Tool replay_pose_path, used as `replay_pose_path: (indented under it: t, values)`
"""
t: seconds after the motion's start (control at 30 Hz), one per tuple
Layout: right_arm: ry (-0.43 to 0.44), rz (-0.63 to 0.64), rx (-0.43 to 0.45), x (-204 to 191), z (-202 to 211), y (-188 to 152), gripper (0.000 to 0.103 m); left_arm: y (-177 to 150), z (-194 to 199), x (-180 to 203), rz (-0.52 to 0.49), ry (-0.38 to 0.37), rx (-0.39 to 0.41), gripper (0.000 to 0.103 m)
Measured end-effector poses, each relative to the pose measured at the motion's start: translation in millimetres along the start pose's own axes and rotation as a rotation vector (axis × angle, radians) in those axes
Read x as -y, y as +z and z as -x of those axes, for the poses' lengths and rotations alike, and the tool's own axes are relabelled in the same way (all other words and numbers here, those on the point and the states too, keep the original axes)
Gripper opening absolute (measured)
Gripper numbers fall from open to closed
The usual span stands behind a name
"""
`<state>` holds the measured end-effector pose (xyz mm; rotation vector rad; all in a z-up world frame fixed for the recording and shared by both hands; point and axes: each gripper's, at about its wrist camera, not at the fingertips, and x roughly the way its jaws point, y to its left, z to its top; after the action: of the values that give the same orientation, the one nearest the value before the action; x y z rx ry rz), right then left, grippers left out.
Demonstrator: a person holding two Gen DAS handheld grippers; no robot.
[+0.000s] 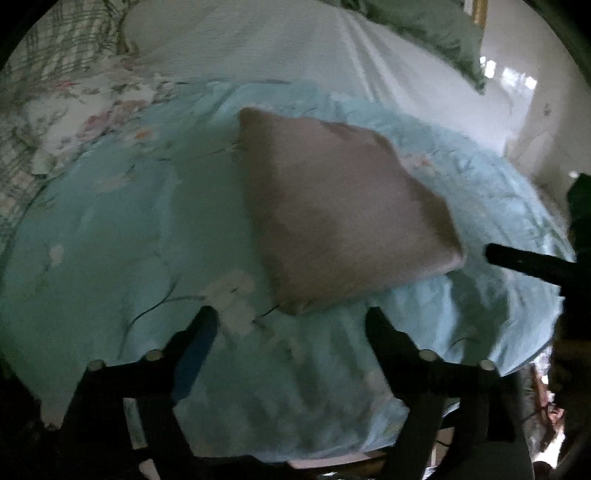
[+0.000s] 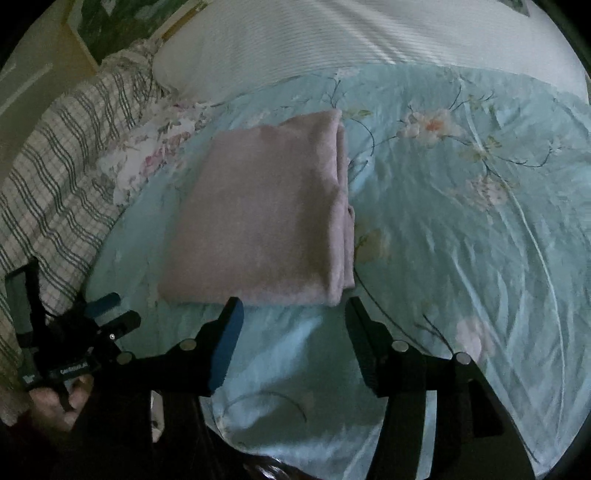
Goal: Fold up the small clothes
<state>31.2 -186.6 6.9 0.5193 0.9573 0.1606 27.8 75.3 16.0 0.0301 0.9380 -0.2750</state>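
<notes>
A pale pink cloth (image 1: pixel 343 214) lies folded into a flat rectangle on the light blue floral bedspread (image 1: pixel 110 240). My left gripper (image 1: pixel 291 317) is open and empty, its jaws just short of the cloth's near corner. In the right wrist view the same folded cloth (image 2: pixel 266 218) lies ahead, its layered edges on the right side. My right gripper (image 2: pixel 293 308) is open and empty, just in front of the cloth's near edge. The left gripper (image 2: pixel 110 310) shows at the lower left of that view, held by a hand. A finger of the right gripper (image 1: pixel 524 262) shows at the right edge of the left wrist view.
A white ribbed blanket (image 1: pixel 277 44) covers the far part of the bed. A plaid and floral quilt (image 2: pixel 59 155) lies along the left. A green pillow (image 1: pixel 436 33) sits at the far right, with shiny floor (image 1: pixel 513 96) beyond the bed edge.
</notes>
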Motion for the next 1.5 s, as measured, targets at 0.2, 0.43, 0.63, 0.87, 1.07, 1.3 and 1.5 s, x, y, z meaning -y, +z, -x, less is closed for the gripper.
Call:
replay_pose_path:
  t: [0.2, 0.43, 0.63, 0.87, 1.07, 1.3, 1.5]
  values:
    - [-0.021, 0.033, -0.056, -6.0, 1.5, -27.0, 0.077, -24.9, 9.5, 7.6, -0.088, 0.158, -0.013, 0.084]
    - [-0.027, 0.05, -0.085, -15.3, 8.1, -42.6, 0.08, -39.7, 20.1, 12.2, -0.094, 0.172, -0.002, 0.084]
    - [-0.017, 0.109, -0.035, -29.7, 38.1, -32.4, 0.092, -23.9, 44.7, 26.3, -0.179, 0.182, 0.023, 0.088]
    - [-0.05, 0.198, -0.016, -41.7, 38.7, -26.5, 0.102, -2.5, 46.4, 22.9, -0.174, 0.212, 0.021, 0.101]
    - [-0.06, 0.214, -0.055, -39.5, 15.6, -23.3, 0.102, -0.2, 20.6, 16.1, -0.166, 0.245, -0.042, 0.101]
    - [-0.047, 0.227, -0.054, -45.1, 5.3, -11.4, 0.102, 13.5, 12.0, 16.5, -0.162, 0.25, -0.049, 0.101]
    - [-0.041, 0.21, -0.049, -42.2, 0.4, 5.8, 0.102, 31.6, 11.2, 20.5, -0.179, 0.244, -0.023, 0.101]
